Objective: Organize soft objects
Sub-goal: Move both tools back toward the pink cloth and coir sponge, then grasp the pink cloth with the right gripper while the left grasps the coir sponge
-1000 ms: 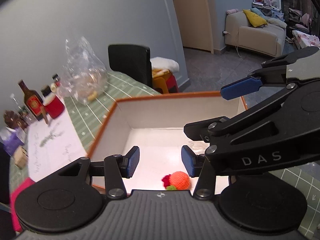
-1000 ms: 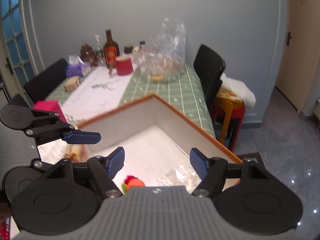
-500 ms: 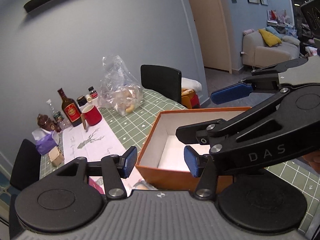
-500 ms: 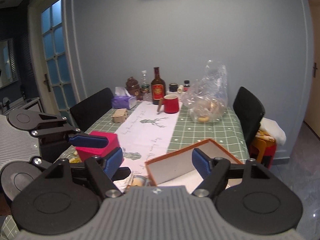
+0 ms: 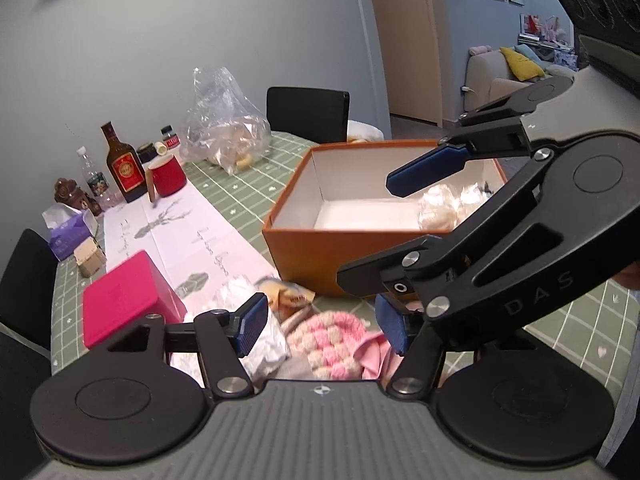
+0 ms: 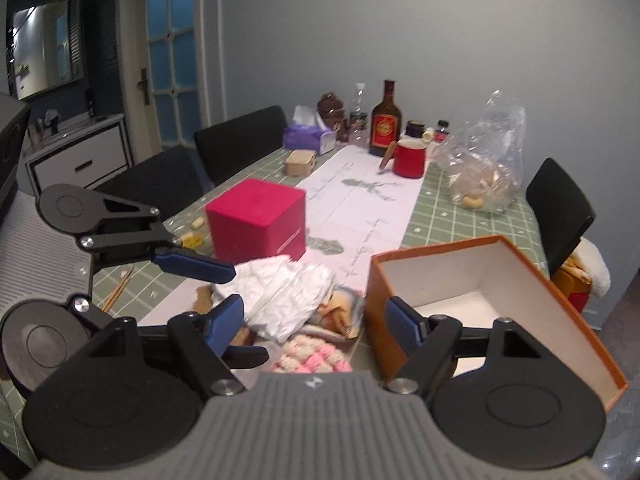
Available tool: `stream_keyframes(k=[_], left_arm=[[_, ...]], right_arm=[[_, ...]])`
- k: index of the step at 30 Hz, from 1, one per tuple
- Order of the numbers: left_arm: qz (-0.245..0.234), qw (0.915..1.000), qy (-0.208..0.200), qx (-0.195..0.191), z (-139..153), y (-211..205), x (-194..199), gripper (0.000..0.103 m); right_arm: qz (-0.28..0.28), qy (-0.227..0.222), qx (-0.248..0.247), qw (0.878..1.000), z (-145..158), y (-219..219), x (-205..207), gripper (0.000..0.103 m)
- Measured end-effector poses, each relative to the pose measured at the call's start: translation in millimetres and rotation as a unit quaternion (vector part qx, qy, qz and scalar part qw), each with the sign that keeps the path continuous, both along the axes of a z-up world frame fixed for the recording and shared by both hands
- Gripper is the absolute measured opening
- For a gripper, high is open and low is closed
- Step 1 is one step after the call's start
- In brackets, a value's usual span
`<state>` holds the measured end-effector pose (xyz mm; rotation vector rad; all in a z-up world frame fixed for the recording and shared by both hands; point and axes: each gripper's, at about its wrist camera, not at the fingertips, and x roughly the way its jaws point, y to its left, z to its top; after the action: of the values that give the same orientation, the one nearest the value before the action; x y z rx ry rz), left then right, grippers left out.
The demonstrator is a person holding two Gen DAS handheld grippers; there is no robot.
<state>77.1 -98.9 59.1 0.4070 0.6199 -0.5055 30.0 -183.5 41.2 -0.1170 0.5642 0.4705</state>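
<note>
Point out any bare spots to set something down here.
Free: the white runner between the pink box and the orange box; the orange box's floor left of the white bundle. Crowded: the soft pile under both grippers, and the far end around the bottle.

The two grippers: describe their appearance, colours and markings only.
The left gripper and the right gripper match: black linkage arms with silver screws, round black discs either side, blue ribbed fingertip pads, and a grey ridged body. The right gripper's arm carries the letters DAS, seen from the left wrist view. No cables or sleeves show.
</note>
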Motion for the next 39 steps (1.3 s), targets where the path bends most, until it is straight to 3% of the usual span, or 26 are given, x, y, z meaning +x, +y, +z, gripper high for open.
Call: stream_keyframes(k=[6, 11, 17, 23, 29, 37, 39], left_arm=[[0.028, 0.9993, 0.024, 0.004, -36, 38, 14, 0.074], [0.093, 0.994, 0.053, -0.025, -60, 81, 38, 0.074], [0.119, 0.9903, 0.063, -0.034, -75, 105, 46, 0.078], [0.129, 0.9889, 0.071, -0.014, -98, 111, 51, 0.081], [0.121, 0.9864, 0.104, -0.04, -106, 107, 53, 0.083], [0.106, 0.9874, 0.11, -0.04, -105, 99, 51, 0.084], [0.111, 0.9864, 0.113, -0.045, -104, 100, 52, 0.084]], right_arm=[[0.019, 0.034, -0.022, 0.999, -38, 19, 9, 0.078], [0.024, 0.06, -0.066, 0.996, -75, 33, 23, 0.078], [0.033, 0.084, -0.083, 0.992, -103, 38, 36, 0.079], [0.04, 0.089, -0.087, 0.991, -112, 33, 37, 0.083], [0.013, 0.107, -0.098, 0.989, -127, 23, 48, 0.084], [0.013, 0.108, -0.125, 0.986, -156, 23, 53, 0.085], [0.008, 0.125, -0.105, 0.987, -159, 18, 59, 0.078]])
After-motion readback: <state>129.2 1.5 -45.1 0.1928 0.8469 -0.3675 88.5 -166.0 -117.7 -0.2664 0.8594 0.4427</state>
